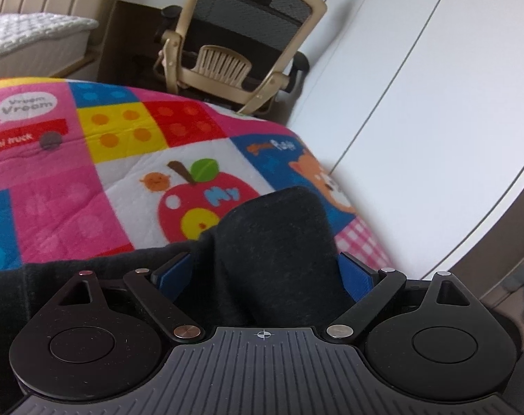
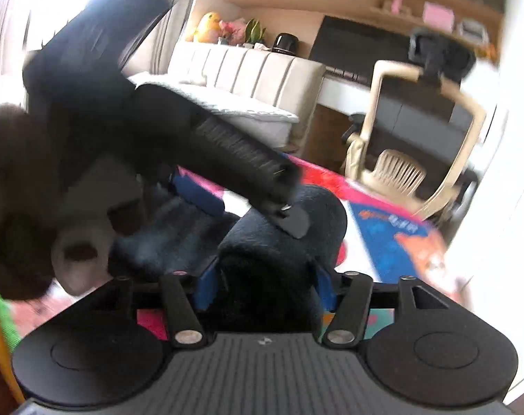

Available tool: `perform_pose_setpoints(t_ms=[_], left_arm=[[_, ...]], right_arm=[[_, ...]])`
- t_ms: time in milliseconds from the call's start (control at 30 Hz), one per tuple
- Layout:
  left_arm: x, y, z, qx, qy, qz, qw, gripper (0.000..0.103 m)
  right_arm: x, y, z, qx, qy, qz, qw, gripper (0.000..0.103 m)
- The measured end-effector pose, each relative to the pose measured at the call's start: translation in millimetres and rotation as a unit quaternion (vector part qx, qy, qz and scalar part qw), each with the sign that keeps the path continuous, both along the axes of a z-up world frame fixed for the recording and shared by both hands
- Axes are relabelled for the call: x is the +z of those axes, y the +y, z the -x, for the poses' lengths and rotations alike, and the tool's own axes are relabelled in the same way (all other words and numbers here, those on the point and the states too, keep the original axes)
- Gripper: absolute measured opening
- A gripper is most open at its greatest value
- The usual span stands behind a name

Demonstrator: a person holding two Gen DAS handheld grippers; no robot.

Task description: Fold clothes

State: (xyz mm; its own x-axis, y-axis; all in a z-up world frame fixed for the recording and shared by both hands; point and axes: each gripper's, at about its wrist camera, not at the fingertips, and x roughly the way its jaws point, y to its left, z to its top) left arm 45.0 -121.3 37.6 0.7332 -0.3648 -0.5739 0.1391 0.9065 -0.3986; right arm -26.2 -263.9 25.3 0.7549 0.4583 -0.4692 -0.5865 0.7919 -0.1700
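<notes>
Item: dark fleece garment (image 1: 276, 242), lying on bright patchwork play quilt (image 1: 89, 180). My left tongs (image 1: 267, 269) stand apart around it; my right tongs (image 2: 262, 276) likewise, loosely. Step: releasing a fold. Next: regrip an edge.

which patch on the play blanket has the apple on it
The white patch, just ahead of the dark garment; the neighbouring patches are pink, blue, or brick-studded yellow and red.
</notes>
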Motion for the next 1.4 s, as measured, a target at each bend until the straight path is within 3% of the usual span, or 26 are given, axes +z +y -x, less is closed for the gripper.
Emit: perform_pose_setpoints(t_ms=[167, 433, 767, 933, 1200, 1400], left_arm=[[-4.5, 8.4, 4.4, 0.007, 0.001, 0.001, 1.0, 0.094], [-9.8, 39.4, 28.1, 0.04, -0.001, 0.014, 0.9991, 0.094], [-20.0, 65.1, 45.7, 0.065, 0.0, 0.031, 0.9974, 0.095], [-23.4, 71.0, 49.4, 0.068, -0.002, 0.041, 0.9968, 0.095], [-21.7, 57.6, 36.4, 0.071, -0.004, 0.023, 0.9972, 0.095], [-23.4, 42.6, 22.0, 0.044, -0.011, 0.036, 0.9983, 0.094]], right_arm=[[12.8, -39.2, -14.1, -0.014, 0.068, -0.114, 0.991, 0.063], [-1.0, -75.1, -45.4, -0.062, 0.152, -0.234, 0.958, 0.072], [-27.7, -55.7, -74.3, -0.057, 0.242, -0.303, 0.92, 0.077], [-32.3, -44.1, -78.5, -0.038, 0.271, -0.313, 0.909, 0.077], [-21.1, -37.9, -72.2, -0.052, 0.25, -0.29, 0.923, 0.05], [4.2, -33.9, -64.9, -0.082, 0.178, -0.199, 0.96, 0.05]])
